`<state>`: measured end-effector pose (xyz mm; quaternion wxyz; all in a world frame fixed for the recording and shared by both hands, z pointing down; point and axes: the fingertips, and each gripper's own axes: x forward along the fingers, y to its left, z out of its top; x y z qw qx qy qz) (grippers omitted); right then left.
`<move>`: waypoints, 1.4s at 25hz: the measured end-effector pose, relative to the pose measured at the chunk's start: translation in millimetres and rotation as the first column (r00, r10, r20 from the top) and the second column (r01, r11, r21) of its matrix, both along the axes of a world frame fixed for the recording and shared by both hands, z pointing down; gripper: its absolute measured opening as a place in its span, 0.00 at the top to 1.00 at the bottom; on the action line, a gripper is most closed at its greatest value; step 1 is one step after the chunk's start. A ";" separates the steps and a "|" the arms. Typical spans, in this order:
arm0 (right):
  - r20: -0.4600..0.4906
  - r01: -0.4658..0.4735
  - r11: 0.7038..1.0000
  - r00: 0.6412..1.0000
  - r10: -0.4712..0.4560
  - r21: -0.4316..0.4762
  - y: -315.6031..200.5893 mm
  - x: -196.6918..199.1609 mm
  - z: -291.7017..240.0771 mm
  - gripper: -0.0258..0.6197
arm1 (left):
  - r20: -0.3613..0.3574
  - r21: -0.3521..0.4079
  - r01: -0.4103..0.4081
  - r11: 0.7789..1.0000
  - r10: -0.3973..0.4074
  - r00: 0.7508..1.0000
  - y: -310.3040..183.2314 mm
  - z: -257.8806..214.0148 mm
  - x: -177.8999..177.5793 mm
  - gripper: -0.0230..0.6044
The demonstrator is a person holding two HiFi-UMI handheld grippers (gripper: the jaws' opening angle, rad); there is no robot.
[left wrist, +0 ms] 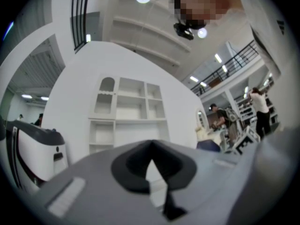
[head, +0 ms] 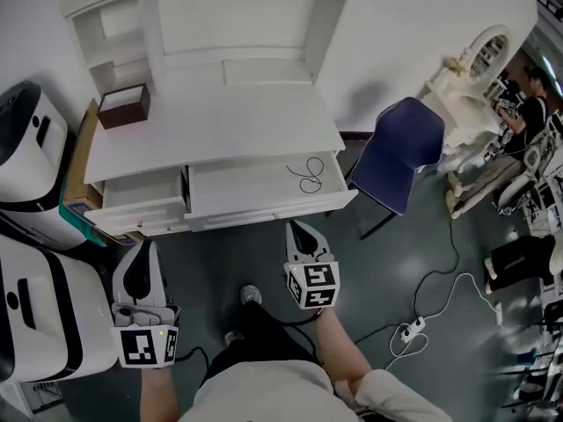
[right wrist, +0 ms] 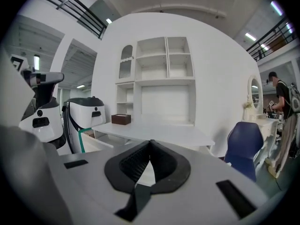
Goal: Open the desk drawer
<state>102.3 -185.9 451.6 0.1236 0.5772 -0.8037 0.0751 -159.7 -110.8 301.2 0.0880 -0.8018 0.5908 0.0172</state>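
**Both drawers are already standing open – tools are hanging clear**

You are holding both tools in front of the white painted counter (head: 211, 130), short of its front edge and touching nothing. The left tool (head: 141, 250) is showing its jaws pressed together with nothing between them, and the right tool (head: 299, 230) is doing the same: pads meeting at the tips, empty.

The wide white drawer (head: 273, 211) is sitting under the counter's right half, pulled well out. Only a thin black cable (head: 308, 176) is lying looped inside it. The small white drawer (head: 141, 211) under the counter's left half is standing out too. A brown box (head: 123, 105) is resting at the counter's back left corner, and a blue chair (head: 400, 152) is standing just off its right end.

The wide drawer is looking like stiff painted board, and I am judging it light, since it is nearly empty. The paint is probably making it slippery. No knob is showing from above, so you are best pinching the top lip of the front panel near its middle, keeping the pull straight so it is not racking sideways.
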 end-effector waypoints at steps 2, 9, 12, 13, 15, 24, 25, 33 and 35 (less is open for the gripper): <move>-0.002 0.003 0.999 1.000 -0.003 0.037 6.5 0.2 -17.1 0.96 | -0.002 0.009 -0.004 1.000 0.004 1.000 4.3 -3.3 2.2 0.95; 0.009 0.013 0.988 1.000 -0.014 0.157 31.1 1.6 -74.0 0.96 | -0.012 0.036 -0.014 0.999 0.015 1.000 18.2 -14.2 9.2 0.95; 0.018 0.021 0.977 1.000 -0.025 0.210 44.7 3.6 -95.8 0.96 | -0.017 0.044 -0.018 0.999 0.019 1.000 24.4 -16.2 13.3 0.95; 0.019 0.021 0.973 0.999 -0.026 0.230 49.4 4.4 -103.2 0.96 | -0.018 0.047 -0.021 0.999 0.022 1.000 26.4 -17.1 14.7 0.95; 0.024 0.014 0.964 0.999 -0.021 0.266 57.9 5.8 -117.9 0.96 | -0.019 0.051 -0.027 0.998 0.028 0.999 29.7 -19.6 16.6 0.95; 0.020 -0.009 0.928 1.000 0.001 0.372 88.1 8.9 -156.9 0.96 | -0.034 0.058 -0.027 0.998 0.029 0.999 44.0 -23.0 17.2 0.95; 0.018 -0.008 0.925 1.000 0.001 0.379 90.2 7.7 -159.0 0.96 | -0.036 0.056 -0.025 0.998 0.027 0.999 45.1 -22.5 16.2 0.95; 0.032 -0.004 0.920 0.999 -0.009 0.392 101.4 -0.3 -162.0 0.97 | -0.050 0.048 -0.012 0.999 0.014 0.999 53.9 -17.8 8.0 0.95; 0.026 0.001 0.919 1.000 -0.012 0.395 103.2 -3.0 -164.2 0.97 | -0.053 0.047 -0.011 0.999 0.013 0.999 55.3 -18.0 6.4 0.95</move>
